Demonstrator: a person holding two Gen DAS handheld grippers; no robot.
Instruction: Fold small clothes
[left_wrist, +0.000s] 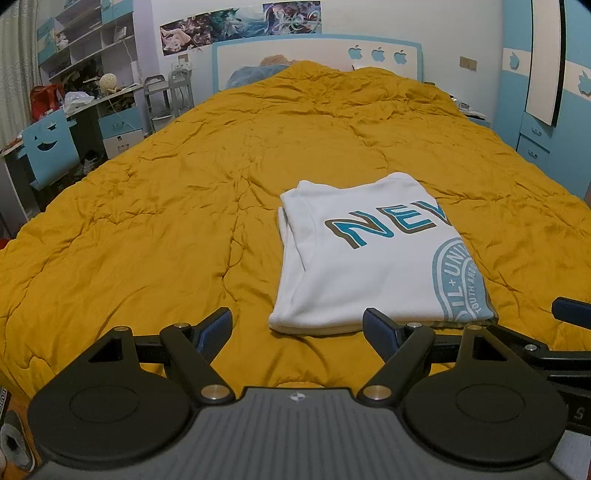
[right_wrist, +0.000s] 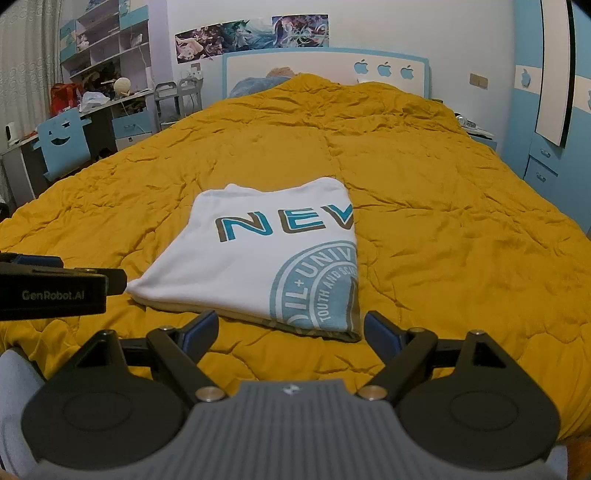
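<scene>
A white T-shirt (left_wrist: 373, 258) with blue "NEV" lettering and a round blue print lies folded in a rectangle on the mustard quilt (left_wrist: 166, 221). It also shows in the right wrist view (right_wrist: 258, 258). My left gripper (left_wrist: 297, 325) is open and empty, just in front of the shirt's near edge, toward its left corner. My right gripper (right_wrist: 290, 326) is open and empty, just in front of the shirt's near right corner. The left gripper's body (right_wrist: 51, 288) shows at the left edge of the right wrist view.
The quilt (right_wrist: 443, 221) covers a large bed with a blue and white headboard (left_wrist: 317, 55). A cluttered desk and blue chair (left_wrist: 51, 147) stand to the left. A blue wardrobe (left_wrist: 546, 92) stands to the right.
</scene>
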